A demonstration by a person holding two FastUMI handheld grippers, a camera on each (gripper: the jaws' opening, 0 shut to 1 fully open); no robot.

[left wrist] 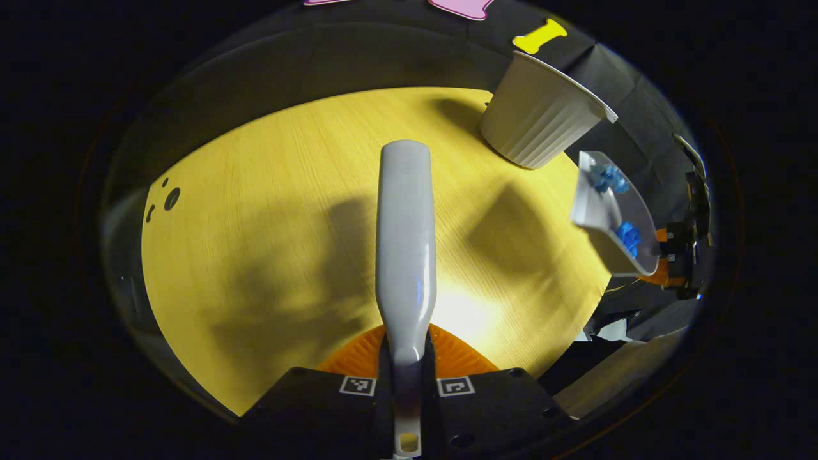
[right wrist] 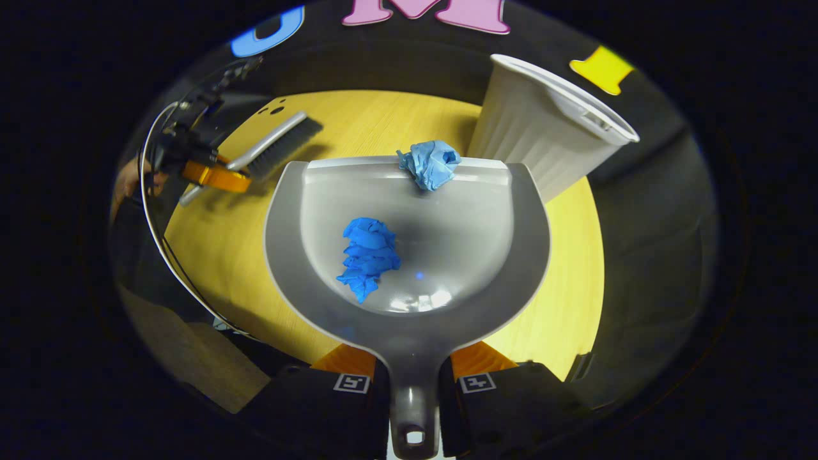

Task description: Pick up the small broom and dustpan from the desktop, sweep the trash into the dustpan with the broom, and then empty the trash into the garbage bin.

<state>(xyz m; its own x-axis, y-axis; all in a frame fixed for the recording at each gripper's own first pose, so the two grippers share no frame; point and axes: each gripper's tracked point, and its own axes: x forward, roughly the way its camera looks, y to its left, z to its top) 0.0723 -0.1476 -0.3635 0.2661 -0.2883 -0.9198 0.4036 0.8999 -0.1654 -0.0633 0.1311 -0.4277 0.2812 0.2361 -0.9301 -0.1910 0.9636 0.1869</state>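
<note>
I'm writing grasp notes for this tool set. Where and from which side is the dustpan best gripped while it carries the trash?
By its narrow handle stem, from behind the pan, as the right gripper does: the dustpan widens forward into a walled scoop whose open lip faces away, so both blue paper wads sit clear of the fingers.

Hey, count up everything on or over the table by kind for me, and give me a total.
Brooms: 1, the broom in the left gripper
Dustpans: 1, the dustpan in the right gripper
Blue paper wads: 2, dark wad, pale wad
Bins: 1, the white bin
Total: 5
</note>
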